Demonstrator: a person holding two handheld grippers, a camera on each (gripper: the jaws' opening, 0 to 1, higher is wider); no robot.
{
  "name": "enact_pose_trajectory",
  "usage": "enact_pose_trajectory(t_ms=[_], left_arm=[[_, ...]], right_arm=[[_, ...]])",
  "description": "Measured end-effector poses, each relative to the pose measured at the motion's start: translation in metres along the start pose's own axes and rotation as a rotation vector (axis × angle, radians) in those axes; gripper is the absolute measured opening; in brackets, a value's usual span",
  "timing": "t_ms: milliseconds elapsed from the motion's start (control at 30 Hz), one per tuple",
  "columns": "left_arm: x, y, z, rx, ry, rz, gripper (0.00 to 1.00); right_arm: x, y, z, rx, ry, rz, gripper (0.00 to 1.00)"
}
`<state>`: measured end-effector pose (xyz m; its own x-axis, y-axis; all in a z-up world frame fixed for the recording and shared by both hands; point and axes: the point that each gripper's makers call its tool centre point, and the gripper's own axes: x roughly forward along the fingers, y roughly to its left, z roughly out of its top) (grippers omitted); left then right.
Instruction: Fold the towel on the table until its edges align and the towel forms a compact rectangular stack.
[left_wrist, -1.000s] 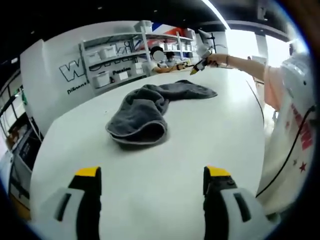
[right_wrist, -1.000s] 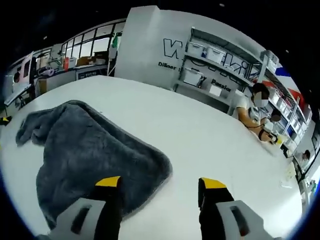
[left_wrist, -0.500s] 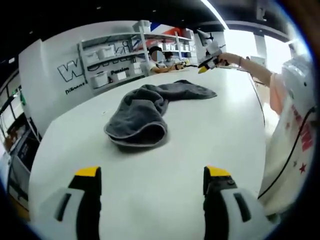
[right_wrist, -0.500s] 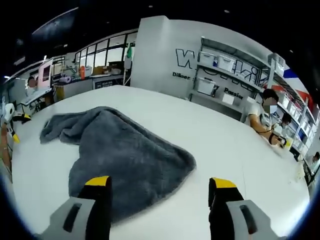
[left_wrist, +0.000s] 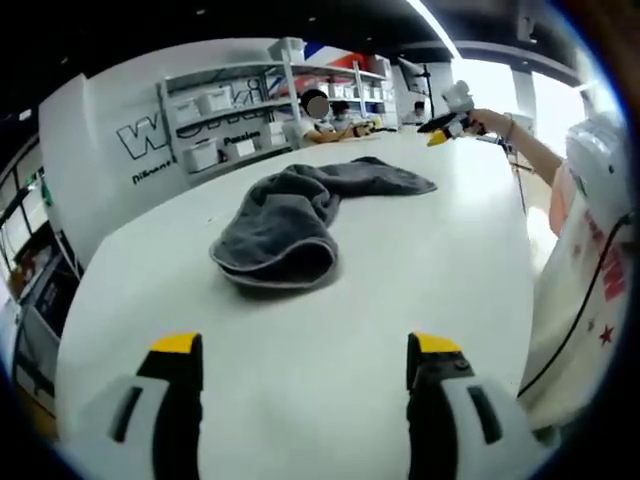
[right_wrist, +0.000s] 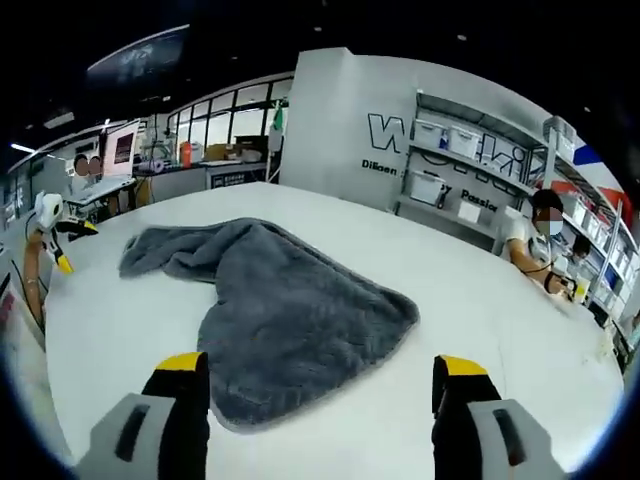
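Centrally on the white tabletop (left_wrist: 420, 290) lies the grey towel (right_wrist: 290, 320), crumpled and part-folded, one end bulging in a rolled loop, the other trailing as a thin tail toward the far edge. Its pile looks thick and soft; it should be light, limp and apt to sag, so a hold at a hemmed corner or along the pale edge seems best. Left gripper (left_wrist: 305, 350) hovers near the tabletop's near edge, jaws wide, empty. Right gripper (right_wrist: 320, 375) hangs just before the towel's edge, jaws wide, empty. Shelving (left_wrist: 230, 120) and seated people stand beyond.
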<state>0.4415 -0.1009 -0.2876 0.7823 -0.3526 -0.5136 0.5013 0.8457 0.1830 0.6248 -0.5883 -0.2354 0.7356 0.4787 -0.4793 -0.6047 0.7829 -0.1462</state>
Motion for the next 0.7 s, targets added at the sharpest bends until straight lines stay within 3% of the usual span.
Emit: enact_pose_trajectory(t_ms=[367, 700], left_arm=[[0.003, 0.002, 0.001, -0.004, -0.004, 0.003, 0.88], [0.005, 0.004, -0.002, -0.015, 0.011, 0.007, 0.88]], right_arm=[[-0.025, 0.037, -0.012, -0.001, -0.035, 0.02, 0.99], [-0.05, 0.084, -0.021, -0.013, -0.082, 0.027, 0.99]])
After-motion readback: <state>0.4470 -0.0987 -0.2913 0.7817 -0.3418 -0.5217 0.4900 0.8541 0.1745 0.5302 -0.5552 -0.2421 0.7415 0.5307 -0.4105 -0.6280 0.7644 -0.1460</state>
